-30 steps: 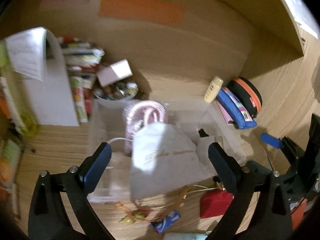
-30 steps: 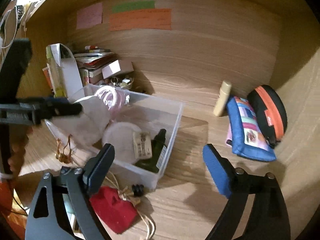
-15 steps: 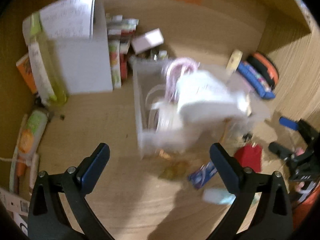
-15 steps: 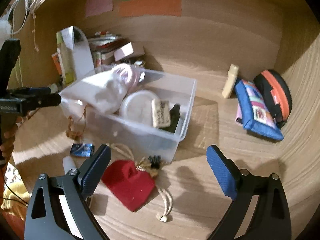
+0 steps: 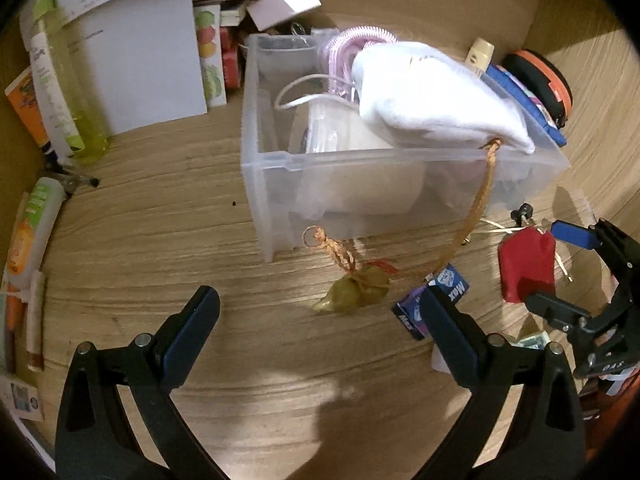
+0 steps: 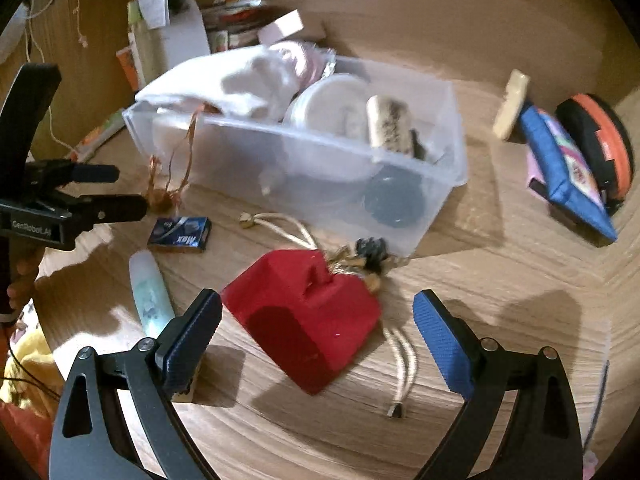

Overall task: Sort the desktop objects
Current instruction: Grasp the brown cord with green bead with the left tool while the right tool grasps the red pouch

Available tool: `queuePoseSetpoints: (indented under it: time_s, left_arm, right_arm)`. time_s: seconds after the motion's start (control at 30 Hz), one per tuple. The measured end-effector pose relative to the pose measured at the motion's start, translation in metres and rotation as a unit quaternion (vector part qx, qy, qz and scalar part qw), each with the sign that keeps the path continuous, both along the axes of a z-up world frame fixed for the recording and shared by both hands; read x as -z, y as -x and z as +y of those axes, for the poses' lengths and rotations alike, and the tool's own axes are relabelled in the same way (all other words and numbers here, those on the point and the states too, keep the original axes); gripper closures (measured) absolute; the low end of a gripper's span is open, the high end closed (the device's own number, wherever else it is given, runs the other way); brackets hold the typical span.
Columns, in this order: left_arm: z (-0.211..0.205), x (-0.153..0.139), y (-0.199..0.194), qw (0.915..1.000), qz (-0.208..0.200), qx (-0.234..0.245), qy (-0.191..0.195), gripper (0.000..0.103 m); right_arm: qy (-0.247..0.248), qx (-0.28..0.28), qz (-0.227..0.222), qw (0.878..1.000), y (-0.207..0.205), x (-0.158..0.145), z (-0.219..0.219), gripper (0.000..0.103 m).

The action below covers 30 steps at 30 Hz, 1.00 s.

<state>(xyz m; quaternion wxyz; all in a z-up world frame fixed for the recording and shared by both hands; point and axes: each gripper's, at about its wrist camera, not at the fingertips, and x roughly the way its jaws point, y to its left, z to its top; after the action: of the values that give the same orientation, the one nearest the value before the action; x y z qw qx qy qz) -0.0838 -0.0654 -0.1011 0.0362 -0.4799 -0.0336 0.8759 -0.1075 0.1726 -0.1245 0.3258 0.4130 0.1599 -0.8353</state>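
A clear plastic bin stands on the wooden desk. A white drawstring pouch lies across its rim, its orange cord hanging down to a small olive sachet. Inside the bin are a pink coiled cable, a round white tub and a small labelled bottle. My left gripper is open over bare desk in front of the bin, holding nothing. My right gripper is open just short of a red pouch with a cream cord.
A small blue box and a pale tube lie left of the red pouch. A blue pencil case, an orange-rimmed round case and a cream stick sit right of the bin. A white file holder, bottles and books stand at left.
My left gripper has drawn back from the bin, leaving the white pouch on its rim. My right gripper has come closer to the red pouch.
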Motion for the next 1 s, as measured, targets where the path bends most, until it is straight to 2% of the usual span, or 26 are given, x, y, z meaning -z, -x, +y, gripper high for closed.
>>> queuePoseSetpoints:
  time_s: [0.2,0.27,0.33,0.37,0.43,0.5,0.53,0.6,0.8,0.83,1.0]
  left_arm:
    - [0.007,0.002,0.006,0.9999,0.008,0.010,0.009,0.003]
    - [0.010,0.002,0.005,0.9997,0.012,0.017,0.013,0.015]
    - [0.012,0.003,0.006,0.9996,0.008,0.022,0.016,0.023]
    - [0.012,0.004,0.007,0.9996,0.005,0.023,0.014,0.024]
    - [0.009,0.005,0.007,0.9997,0.005,0.021,0.007,0.025]
    - [0.006,0.005,0.007,0.9998,0.006,0.018,0.003,0.033]
    - [0.006,0.005,0.007,0.9998,0.007,0.015,0.006,0.039]
    - [0.005,0.005,0.004,0.9998,0.012,0.013,0.014,0.044]
    - [0.003,0.005,-0.003,0.9989,0.025,0.010,0.038,0.072]
    - [0.002,0.005,-0.003,0.9989,0.026,0.009,0.038,0.074]
    - [0.004,0.007,-0.004,0.9989,0.032,0.003,0.035,0.074]
  right_arm:
    - [-0.011,-0.020,0.004,1.000,-0.002,0.006,-0.011,0.012]
    - [-0.011,-0.032,0.003,0.999,-0.004,0.007,-0.014,0.023]
    - [-0.009,-0.039,0.008,0.999,-0.007,0.007,-0.015,0.027]
    - [-0.008,-0.041,0.010,0.999,-0.007,0.007,-0.014,0.033]
    - [-0.004,-0.044,0.007,0.999,-0.008,0.007,-0.013,0.038]
    - [-0.002,-0.043,0.008,0.999,-0.007,0.006,-0.010,0.047]
    - [0.000,-0.044,0.005,0.999,-0.007,0.006,-0.009,0.059]
    - [0.006,-0.044,0.000,0.999,-0.006,0.006,-0.004,0.071]
    - [0.015,-0.039,0.006,0.999,-0.010,0.005,0.001,0.081]
    - [0.019,-0.038,0.004,0.999,-0.010,0.004,0.002,0.084]
    - [0.040,-0.025,0.010,0.999,-0.010,-0.007,0.011,0.085]
